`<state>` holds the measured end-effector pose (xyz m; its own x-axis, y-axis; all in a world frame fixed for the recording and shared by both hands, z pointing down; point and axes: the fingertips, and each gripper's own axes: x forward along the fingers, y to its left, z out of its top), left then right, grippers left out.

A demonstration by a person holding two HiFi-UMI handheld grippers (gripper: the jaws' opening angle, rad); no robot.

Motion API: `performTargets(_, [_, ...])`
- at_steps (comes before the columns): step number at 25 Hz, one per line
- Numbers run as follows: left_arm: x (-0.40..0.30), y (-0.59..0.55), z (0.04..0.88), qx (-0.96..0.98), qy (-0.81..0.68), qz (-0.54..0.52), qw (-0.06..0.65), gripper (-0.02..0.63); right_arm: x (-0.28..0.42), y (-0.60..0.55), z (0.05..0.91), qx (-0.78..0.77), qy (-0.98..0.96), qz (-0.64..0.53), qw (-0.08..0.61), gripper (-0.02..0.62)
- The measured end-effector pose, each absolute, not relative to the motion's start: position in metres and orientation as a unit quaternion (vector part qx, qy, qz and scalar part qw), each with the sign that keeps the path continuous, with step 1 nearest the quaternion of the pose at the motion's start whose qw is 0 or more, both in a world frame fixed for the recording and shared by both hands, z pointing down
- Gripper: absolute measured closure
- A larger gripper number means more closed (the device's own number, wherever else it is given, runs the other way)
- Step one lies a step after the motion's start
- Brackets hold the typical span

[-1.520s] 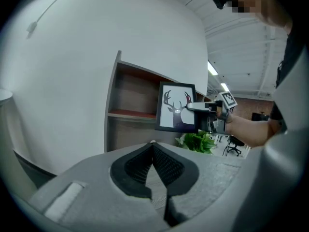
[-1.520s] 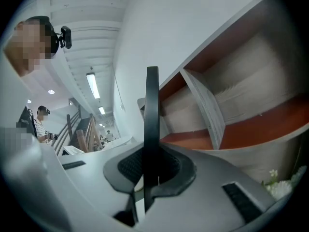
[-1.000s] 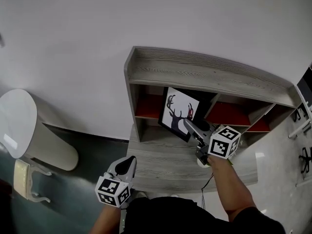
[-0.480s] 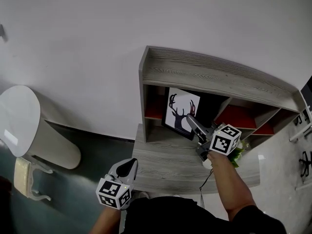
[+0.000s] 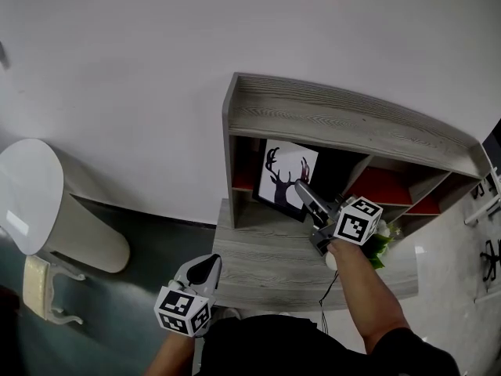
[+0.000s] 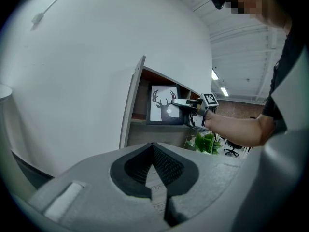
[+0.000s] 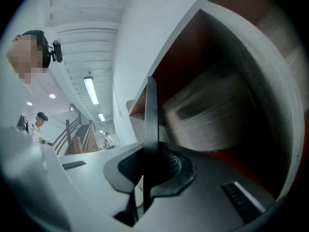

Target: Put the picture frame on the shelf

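Note:
The picture frame [image 5: 283, 177], black-edged with a deer silhouette on white, stands tilted in the left-middle compartment of the grey wooden shelf [image 5: 344, 120]. My right gripper [image 5: 301, 192] is shut on its lower right edge. In the right gripper view the frame [image 7: 151, 115] runs edge-on up from between the pads, with the red-backed compartment behind it. The left gripper view shows the frame [image 6: 163, 104] and the right gripper [image 6: 176, 102] from afar. My left gripper [image 5: 207, 262] hangs low off the desk's front left corner, shut and holding nothing.
The shelf sits on a grey wooden desk [image 5: 266, 265] against a white wall. A green plant [image 5: 381, 241] stands just right of my right hand. A white rounded bin [image 5: 39, 202] stands on the floor at the left. Office chairs [image 5: 491, 253] show at the far right.
The right gripper has carried the frame a little further left and deeper into the compartment. The left gripper has stayed where it was.

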<state>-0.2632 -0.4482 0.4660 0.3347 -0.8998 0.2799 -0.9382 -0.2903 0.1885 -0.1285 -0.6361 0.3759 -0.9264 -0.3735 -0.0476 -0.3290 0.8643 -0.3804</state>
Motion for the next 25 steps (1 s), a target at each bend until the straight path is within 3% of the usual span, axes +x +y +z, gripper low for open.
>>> performTargets(7, [-0.27,-0.448,0.468,0.794,-0.582,0.058,0.165,0.597,-0.109,-0.669,0.362,-0.179,0.934,-0.261,0.166,0.56])
performTargets(17, [-0.276,-0.451,0.467,0.789,-0.59,0.052,0.164,0.597,-0.147,-0.702,0.375,-0.174,0.963,-0.195,0.068,0.56])
performTargets(25, [-0.285,-0.445,0.471,0.777,-0.605,0.052,0.169,0.597,-0.175,-0.718,0.378,-0.184,0.97,-0.156,0.033,0.551])
